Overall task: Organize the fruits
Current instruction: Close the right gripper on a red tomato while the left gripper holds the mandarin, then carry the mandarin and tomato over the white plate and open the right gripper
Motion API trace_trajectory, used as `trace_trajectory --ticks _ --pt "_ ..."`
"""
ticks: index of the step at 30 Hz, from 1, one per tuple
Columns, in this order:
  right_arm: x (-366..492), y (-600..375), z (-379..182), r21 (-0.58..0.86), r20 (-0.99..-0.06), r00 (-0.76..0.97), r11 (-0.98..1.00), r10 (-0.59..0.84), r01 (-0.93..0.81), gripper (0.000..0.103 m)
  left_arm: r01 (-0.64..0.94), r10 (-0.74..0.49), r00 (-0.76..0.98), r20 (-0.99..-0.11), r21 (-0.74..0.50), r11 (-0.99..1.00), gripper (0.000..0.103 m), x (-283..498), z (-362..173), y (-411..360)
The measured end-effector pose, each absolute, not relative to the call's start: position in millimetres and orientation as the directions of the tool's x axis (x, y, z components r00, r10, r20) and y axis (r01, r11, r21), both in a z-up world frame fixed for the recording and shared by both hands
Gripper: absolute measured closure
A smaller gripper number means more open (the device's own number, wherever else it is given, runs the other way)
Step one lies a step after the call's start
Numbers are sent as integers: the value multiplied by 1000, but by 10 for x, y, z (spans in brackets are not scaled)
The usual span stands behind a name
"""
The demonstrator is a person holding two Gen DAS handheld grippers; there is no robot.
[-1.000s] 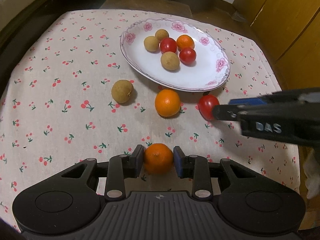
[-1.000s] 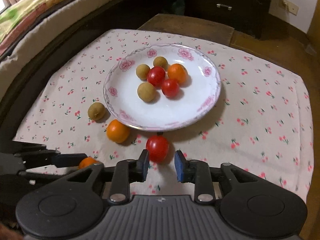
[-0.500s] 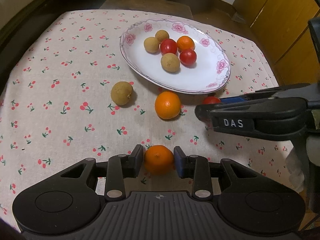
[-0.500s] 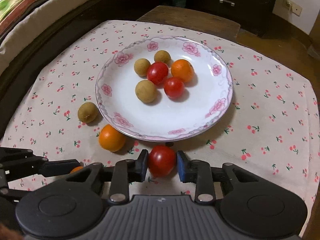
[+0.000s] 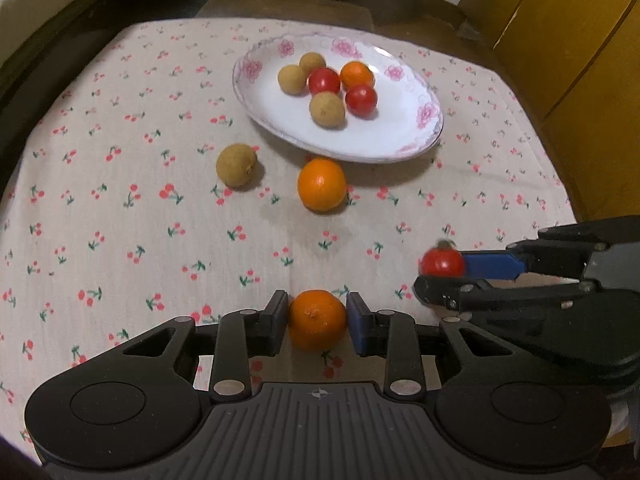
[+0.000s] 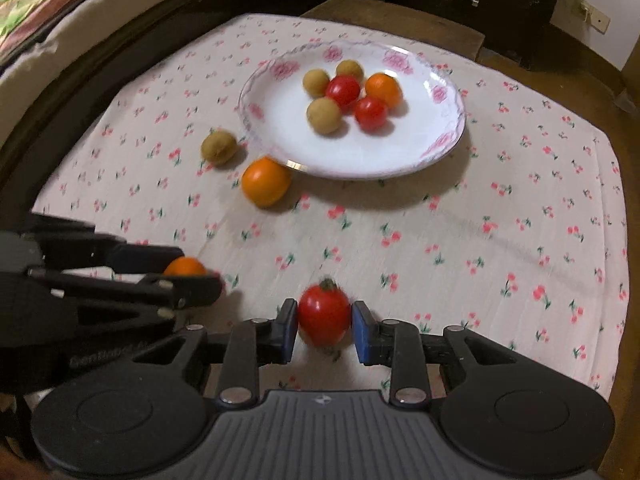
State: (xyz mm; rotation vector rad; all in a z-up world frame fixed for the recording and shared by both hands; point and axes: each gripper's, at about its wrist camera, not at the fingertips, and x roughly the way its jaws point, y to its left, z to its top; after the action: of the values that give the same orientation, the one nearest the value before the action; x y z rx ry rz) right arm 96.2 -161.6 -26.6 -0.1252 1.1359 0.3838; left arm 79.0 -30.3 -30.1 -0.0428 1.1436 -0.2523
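My left gripper (image 5: pixel 317 322) is shut on a small orange (image 5: pixel 317 319), held low over the cherry-print cloth; it also shows in the right wrist view (image 6: pixel 184 267). My right gripper (image 6: pixel 325 326) is shut on a red tomato (image 6: pixel 324 315), seen from the side in the left wrist view (image 5: pixel 442 262). A white flowered plate (image 5: pixel 392 136) (image 6: pixel 400 160) holds several fruits: brown longans, tomatoes and one orange. On the cloth near the plate lie another orange (image 5: pixel 321 184) (image 6: pixel 265 181) and a longan (image 5: pixel 236 165) (image 6: pixel 218 147).
The table's right edge (image 5: pixel 568 200) drops off towards yellow cabinet doors (image 5: pixel 568 32). A dark wooden bench (image 6: pixel 392 20) stands behind the table, and a cushioned sofa edge (image 6: pixel 80 28) runs along the left.
My right gripper has closed on the tomato, lifted it and pulled back from the plate towards the near right. My left gripper keeps hold of its orange and has risen a little.
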Motion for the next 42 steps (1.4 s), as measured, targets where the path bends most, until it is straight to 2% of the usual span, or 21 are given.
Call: trace_trajectory --ticks 8,12,24,28,31,33,36,40,42 --pt "945 -1700 -289 109 -889 386 933 246 -343 72 181 -208 407 -889 -145 973 61 777 -291 -312" --pt "1002 -1759 -216 146 -877 387 927 283 -346 69 180 -216 413 -885 -153 972 58 783 -269 -290" --pt "1051 -1622 -346 88 -885 394 920 248 -381 67 189 -209 401 -892 -143 972 56 779 -319 -322" --pt "1059 -1656 -343 113 -882 394 928 258 -354 66 197 -204 403 -892 -133 971 56 773 -324 -339" --pt "1067 -1689 -344 137 -879 394 933 270 -334 60 191 -206 403 -892 -138 972 56 779 -325 -325" --pt "1063 -1696 -349 126 -879 401 937 258 -326 53 190 -202 404 -892 -134 973 56 775 -323 -323" --pt "1061 -1720 -357 140 -874 403 936 270 -324 51 183 -200 404 -893 -136 974 56 774 -318 -312" --pt "1066 -1725 -358 138 -876 400 934 270 -330 52 179 -195 405 -893 -131 975 56 764 -312 -315" --pt "1049 -1693 -351 105 -881 409 941 238 -322 61 181 -186 410 -893 -121 976 55 756 -311 -331"
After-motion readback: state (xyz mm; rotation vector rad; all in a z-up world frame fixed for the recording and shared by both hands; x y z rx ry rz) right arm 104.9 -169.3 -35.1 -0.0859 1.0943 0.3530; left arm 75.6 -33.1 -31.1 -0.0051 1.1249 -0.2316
